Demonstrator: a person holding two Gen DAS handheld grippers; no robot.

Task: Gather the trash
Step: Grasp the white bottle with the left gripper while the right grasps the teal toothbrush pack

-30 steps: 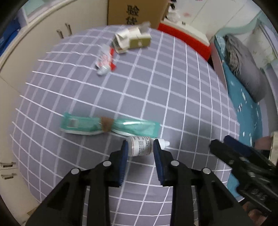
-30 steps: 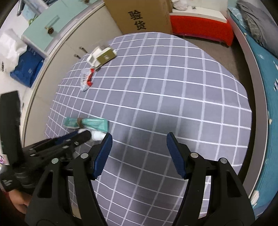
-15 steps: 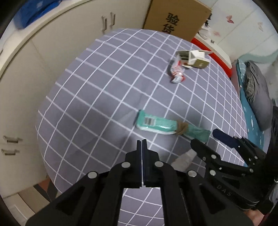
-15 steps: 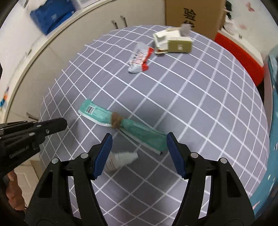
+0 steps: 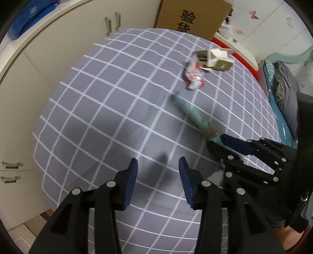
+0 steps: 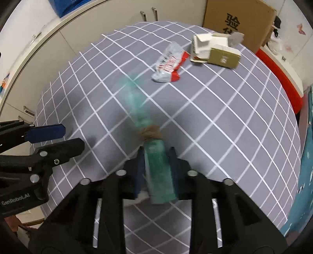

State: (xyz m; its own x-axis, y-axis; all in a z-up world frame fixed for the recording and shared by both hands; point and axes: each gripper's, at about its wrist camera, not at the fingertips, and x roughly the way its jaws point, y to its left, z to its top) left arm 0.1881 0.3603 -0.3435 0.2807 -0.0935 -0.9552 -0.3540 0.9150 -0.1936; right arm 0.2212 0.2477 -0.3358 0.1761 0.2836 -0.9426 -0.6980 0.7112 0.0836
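Note:
My right gripper (image 6: 156, 172) is shut on one end of a long green wrapper (image 6: 154, 156) tied in the middle with brown string; the wrapper is blurred. It also shows in the left wrist view (image 5: 190, 111), reaching into the right gripper (image 5: 221, 141). My left gripper (image 5: 158, 176) is open and empty over bare cloth; it shows at the left of the right wrist view (image 6: 66, 134). A red and white crumpled wrapper (image 6: 169, 64) and a torn white and olive carton (image 6: 215, 49) lie at the far side. The small white bottle is not visible.
The round table (image 5: 97, 109) has a grey cloth with white grid lines. White cabinets (image 5: 23, 82) stand close on the left, a brown cardboard box (image 6: 236, 18) behind, and a red bench (image 6: 281, 78) and a bed (image 5: 281, 105) on the right.
My right gripper closed on the green wrapper's near end and is moving it. My left gripper went from open to shut to open again and swung left, off the small bottle.

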